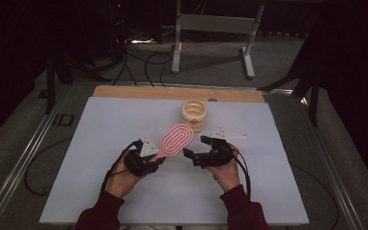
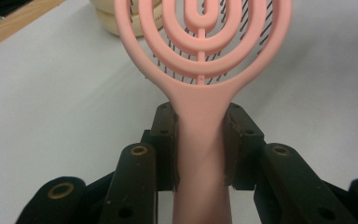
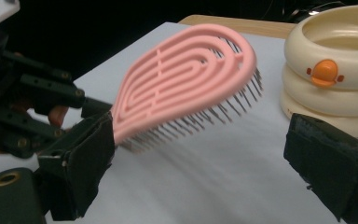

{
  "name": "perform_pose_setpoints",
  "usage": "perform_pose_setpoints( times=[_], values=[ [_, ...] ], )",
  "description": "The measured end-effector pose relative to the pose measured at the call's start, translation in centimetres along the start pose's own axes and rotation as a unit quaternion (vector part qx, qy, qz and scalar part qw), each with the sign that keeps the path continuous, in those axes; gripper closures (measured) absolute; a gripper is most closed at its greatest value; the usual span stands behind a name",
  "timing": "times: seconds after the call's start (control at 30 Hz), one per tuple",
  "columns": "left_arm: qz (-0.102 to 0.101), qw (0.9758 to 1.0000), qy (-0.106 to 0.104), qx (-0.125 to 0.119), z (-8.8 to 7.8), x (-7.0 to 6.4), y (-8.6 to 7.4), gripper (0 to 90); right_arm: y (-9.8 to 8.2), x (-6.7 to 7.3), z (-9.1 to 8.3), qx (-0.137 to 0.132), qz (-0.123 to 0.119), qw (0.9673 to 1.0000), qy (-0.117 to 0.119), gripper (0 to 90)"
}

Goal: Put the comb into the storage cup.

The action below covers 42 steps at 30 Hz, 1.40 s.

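Note:
A pink oval hairbrush [image 1: 176, 139] with concentric slots is held off the white tabletop [image 1: 105, 124], bristles down. My left gripper [image 1: 159, 160] is shut on its handle; in the left gripper view the pads clamp the handle [image 2: 200, 149] from both sides and the brush head [image 2: 200, 42] rises beyond. My right gripper [image 1: 196, 146] stands open just right of the brush head. In the right gripper view its jaws are wide apart [image 3: 205, 172], with the brush [image 3: 186, 79] ahead between them but untouched. The left gripper [image 3: 32, 116] appears at that view's left.
A cream ringed container [image 1: 195, 115] with an orange duck-shaped knob [image 3: 325, 72] stands behind the brush, near the table's far wooden edge [image 1: 172, 92]. Beyond the table are a metal stand [image 1: 215, 28] and cables on the floor.

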<state>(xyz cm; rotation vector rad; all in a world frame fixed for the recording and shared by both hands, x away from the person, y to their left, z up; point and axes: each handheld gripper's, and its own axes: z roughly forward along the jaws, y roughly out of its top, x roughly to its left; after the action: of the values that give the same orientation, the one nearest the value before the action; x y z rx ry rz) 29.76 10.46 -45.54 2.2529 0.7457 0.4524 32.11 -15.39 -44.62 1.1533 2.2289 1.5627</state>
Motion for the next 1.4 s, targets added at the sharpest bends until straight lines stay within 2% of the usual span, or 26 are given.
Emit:
perform_pose_setpoints(
  times=[0.13,0.27,0.47,0.57,0.63,0.77,0.83,0.87,0.93,1.1,1.13,1.3,1.4],
  values=[
    [0.004,1.0,-0.003,-0.006,0.0,-0.4,0.2,69.6,0.4,-0.1,0.4,0.001,0.017,0.9999,0.0,8.5],
    [0.006,0.9998,-0.007,-0.015,-0.1,-0.8,0.4,69.6,0.5,0.0,0.6,0.002,0.023,0.9997,-0.001,8.5],
    [0.008,0.9995,-0.009,-0.031,-0.3,-1.0,0.5,69.6,0.7,-0.1,1.2,0.007,0.058,0.9981,0.02,11.0],
    [0.009,0.9991,-0.012,-0.04,-0.4,-1.1,0.6,69.6,0.8,-0.1,1.4,0.009,0.076,0.9964,0.037,15.2],
    [0.009,0.999,-0.009,-0.043,-0.4,-1.2,0.7,69.6,1.0,0.0,1.5,0.013,0.085,0.9954,0.042,20.4],
    [0.009,0.9988,-0.008,-0.048,-0.4,-1.3,0.7,69.6,1.1,-0.1,1.9,0.014,0.109,0.9916,0.069,35.1],
    [0.009,0.9988,-0.009,-0.048,-0.4,-1.3,0.7,69.6,1.2,0.0,1.9,0.012,0.114,0.9909,0.071,38.2],
    [0.01,0.9987,-0.008,-0.049,-0.4,-1.4,0.7,69.6,1.3,0.0,2.1,0.013,0.124,0.9896,0.073,41.8],
    [0.007,0.9986,-0.009,-0.051,-0.4,-1.4,0.7,69.6,1.3,0.1,2.1,0.012,0.132,0.9885,0.073,43.5],
    [0.009,0.9987,-0.008,-0.05,-0.2,-1.4,0.7,69.7,1.4,0.1,2.0,0.01,0.141,0.9856,0.093,53.1],
    [0.01,0.9986,-0.006,-0.051,-0.2,-1.5,0.7,69.7,1.5,0.2,2.0,0.012,0.148,0.9841,0.097,54.4],
    [0.012,0.9988,-0.003,-0.048,-0.1,-1.6,0.7,69.7,1.7,0.3,2.0,0.018,0.152,0.9833,0.098,57.5],
    [0.012,0.9988,-0.003,-0.047,-0.1,-1.6,0.7,69.7,1.6,0.3,2.0,0.019,0.157,0.9817,0.106,59.2]
  ],
)
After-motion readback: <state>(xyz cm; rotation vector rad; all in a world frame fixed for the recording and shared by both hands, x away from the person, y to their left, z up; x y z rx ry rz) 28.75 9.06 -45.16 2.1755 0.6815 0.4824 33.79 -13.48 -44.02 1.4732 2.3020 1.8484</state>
